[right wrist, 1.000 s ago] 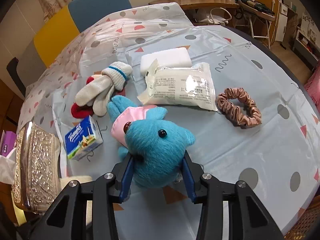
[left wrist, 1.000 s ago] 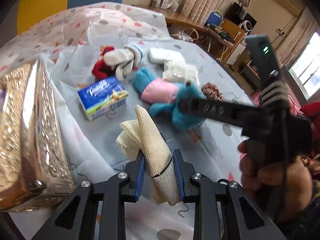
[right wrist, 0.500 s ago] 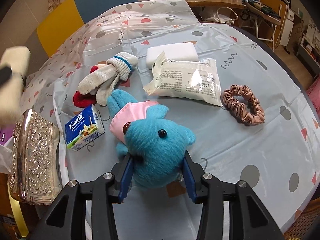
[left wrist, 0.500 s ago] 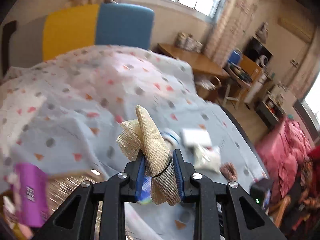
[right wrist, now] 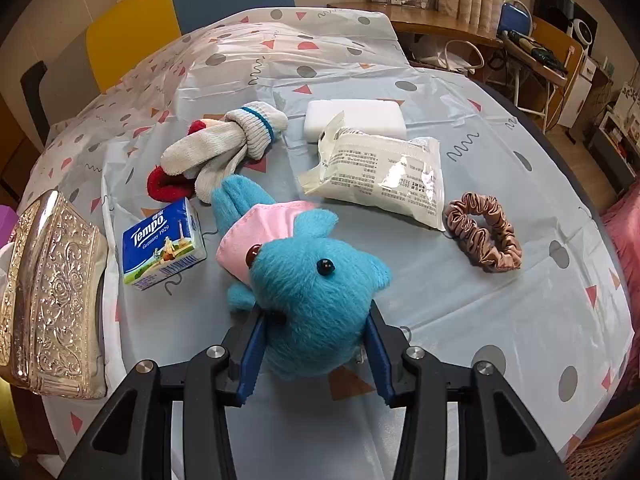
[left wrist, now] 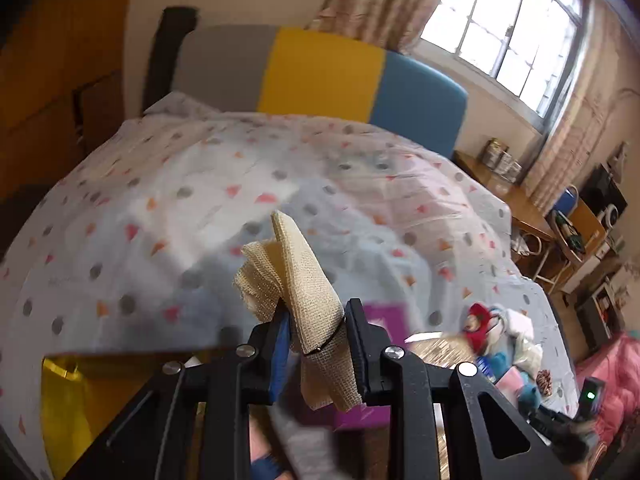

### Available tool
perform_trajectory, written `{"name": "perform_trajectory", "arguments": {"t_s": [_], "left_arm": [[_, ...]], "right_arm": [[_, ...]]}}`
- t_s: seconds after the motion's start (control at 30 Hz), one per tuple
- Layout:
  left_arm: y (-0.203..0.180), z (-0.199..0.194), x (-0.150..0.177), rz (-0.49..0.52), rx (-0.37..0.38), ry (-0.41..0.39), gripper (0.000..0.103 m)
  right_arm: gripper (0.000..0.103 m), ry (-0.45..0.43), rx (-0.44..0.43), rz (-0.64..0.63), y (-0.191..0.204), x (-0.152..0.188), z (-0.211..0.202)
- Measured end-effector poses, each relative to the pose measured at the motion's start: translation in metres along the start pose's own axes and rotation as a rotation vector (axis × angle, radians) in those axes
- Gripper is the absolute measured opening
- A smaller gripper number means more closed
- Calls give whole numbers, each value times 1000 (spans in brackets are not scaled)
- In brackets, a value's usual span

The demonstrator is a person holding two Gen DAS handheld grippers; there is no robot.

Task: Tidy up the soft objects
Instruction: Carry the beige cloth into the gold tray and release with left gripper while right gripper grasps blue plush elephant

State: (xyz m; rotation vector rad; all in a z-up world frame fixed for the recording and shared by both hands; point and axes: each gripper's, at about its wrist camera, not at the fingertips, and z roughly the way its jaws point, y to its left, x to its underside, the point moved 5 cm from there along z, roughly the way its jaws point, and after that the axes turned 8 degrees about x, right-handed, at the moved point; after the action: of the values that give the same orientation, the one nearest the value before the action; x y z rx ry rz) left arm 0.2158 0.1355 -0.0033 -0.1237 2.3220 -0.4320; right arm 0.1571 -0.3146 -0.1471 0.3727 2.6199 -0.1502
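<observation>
Little is sorted yet: the left gripper [left wrist: 316, 344] has its jaws clamped on a beige mesh cloth [left wrist: 298, 280] above the patterned table [right wrist: 500, 320]; the right gripper [right wrist: 316, 354] squeezes the blue plush toy [right wrist: 308, 280] on that table, with white gloves [right wrist: 224, 148] and pink scrunchie [right wrist: 484, 232] beyond the toy

My left gripper [left wrist: 316, 344] is clamped tight, both pads pinching a folded beige mesh cloth [left wrist: 298, 280] that sticks up between them, and it points out over the far side of the table. My right gripper [right wrist: 314, 344] tilts steeply down near the table's near edge, its blue-lined fingers [right wrist: 252, 354] pressed into either side of a blue plush toy [right wrist: 308, 288].
</observation>
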Motion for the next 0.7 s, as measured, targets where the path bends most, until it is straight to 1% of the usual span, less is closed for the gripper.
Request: {"name": "perform_trajectory", "arguments": {"t_s": [0.07, 0.13, 0.2, 0.27, 0.37, 0.43, 0.5, 0.53, 0.57, 0.67, 0.7], "left_arm": [[35, -11, 22, -64, -16, 8, 27], [60, -23, 46, -116, -28, 17, 27], [78, -33, 70, -151, -22, 36, 27], [91, -41, 93, -160, -30, 61, 28], [97, -43, 122, -186, -5, 105, 28], [97, -37, 137, -182, 6, 148, 29], [94, -28, 148, -171, 14, 193, 32], [94, -24, 151, -173, 11, 199, 34], [94, -22, 152, -173, 0, 193, 40], [92, -20, 154, -179, -28, 169, 53], [93, -21, 155, -189, -40, 159, 55]], "right_arm": [[45, -7, 9, -12, 2, 1, -1], [45, -10, 15, -19, 3, 2, -1], [45, -10, 19, -22, 4, 2, 0], [45, -9, 18, -17, 3, 2, 0], [45, -12, 25, -25, 5, 3, 0], [45, -15, 33, -33, 6, 4, 0], [45, -20, 40, -40, 7, 4, 0], [45, -22, 44, -44, 8, 4, 0], [45, -24, 47, -47, 9, 4, 0], [45, -33, 52, -56, 10, 4, -1], [45, -36, 49, -57, 10, 4, -2]]}}
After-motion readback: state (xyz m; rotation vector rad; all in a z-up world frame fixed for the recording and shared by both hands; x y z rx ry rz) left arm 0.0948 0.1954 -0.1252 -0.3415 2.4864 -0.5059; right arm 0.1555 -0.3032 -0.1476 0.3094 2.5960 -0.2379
